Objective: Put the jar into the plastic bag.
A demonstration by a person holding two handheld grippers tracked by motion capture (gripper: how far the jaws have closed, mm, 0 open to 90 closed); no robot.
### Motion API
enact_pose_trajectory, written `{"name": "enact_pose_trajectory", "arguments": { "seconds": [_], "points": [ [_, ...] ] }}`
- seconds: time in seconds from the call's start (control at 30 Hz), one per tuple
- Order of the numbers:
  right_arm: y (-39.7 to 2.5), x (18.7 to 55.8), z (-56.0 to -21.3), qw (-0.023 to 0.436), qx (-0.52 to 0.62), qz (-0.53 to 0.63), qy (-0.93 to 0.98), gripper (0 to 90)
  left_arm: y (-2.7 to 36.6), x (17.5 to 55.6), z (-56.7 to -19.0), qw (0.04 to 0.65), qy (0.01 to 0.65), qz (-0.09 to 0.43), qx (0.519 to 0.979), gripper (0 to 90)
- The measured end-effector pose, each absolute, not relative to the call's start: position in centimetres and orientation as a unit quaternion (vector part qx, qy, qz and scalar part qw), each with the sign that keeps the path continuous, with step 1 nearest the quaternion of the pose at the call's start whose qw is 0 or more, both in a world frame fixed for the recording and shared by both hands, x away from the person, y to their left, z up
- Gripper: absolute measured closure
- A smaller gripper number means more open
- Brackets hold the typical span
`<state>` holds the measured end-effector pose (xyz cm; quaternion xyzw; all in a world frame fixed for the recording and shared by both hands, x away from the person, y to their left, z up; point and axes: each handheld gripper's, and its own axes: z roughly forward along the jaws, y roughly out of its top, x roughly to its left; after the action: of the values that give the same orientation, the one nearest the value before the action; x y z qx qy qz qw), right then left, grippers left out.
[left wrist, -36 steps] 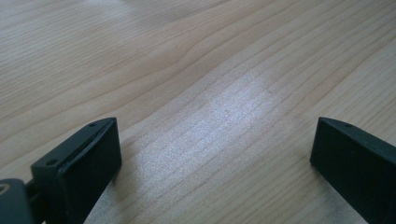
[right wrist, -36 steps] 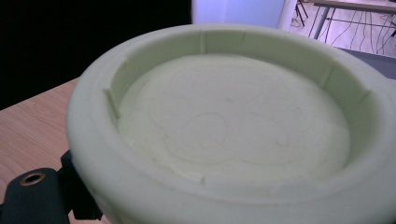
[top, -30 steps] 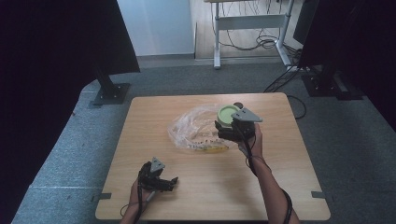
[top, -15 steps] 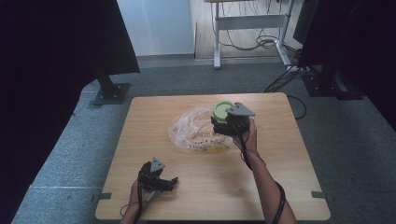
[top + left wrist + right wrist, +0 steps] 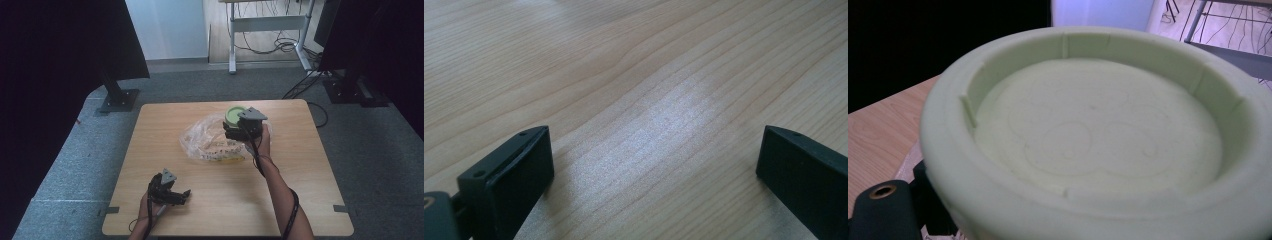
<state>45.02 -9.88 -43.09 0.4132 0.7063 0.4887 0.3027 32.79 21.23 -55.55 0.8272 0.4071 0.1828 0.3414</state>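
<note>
A pale green round lid (image 5: 234, 116) with a raised rim is held up over the far middle of the table, my right gripper (image 5: 239, 127) shut on it. In the right gripper view the green lid (image 5: 1098, 135) sits very close to the camera, its hollow side up. Below it lies a crumpled clear plastic bag (image 5: 207, 142) with something yellow inside. My left gripper (image 5: 181, 196) rests near the table's front left edge, open, and its fingers (image 5: 509, 175) stand wide apart over bare wood.
The wooden table (image 5: 150, 130) stands on grey carpet. Dark screens on stands flank it, with a stand base (image 5: 119, 100) at the back left. A desk frame with cables (image 5: 270, 30) is farther back.
My right gripper has carried the green lid a little left and farther from the person, over the bag. The left gripper has stayed in place.
</note>
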Motion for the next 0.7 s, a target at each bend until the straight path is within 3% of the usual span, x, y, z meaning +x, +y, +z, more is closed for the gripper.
{"name": "enact_pose_trajectory", "arguments": {
  "seconds": [0.7],
  "points": [
    [-7.5,48.1,-46.5,0.280,0.438,0.480,0.707,11.2,21.2,32.8,-55.6,0.342,0.407,0.182,0.827,1.6]
  ]
}}
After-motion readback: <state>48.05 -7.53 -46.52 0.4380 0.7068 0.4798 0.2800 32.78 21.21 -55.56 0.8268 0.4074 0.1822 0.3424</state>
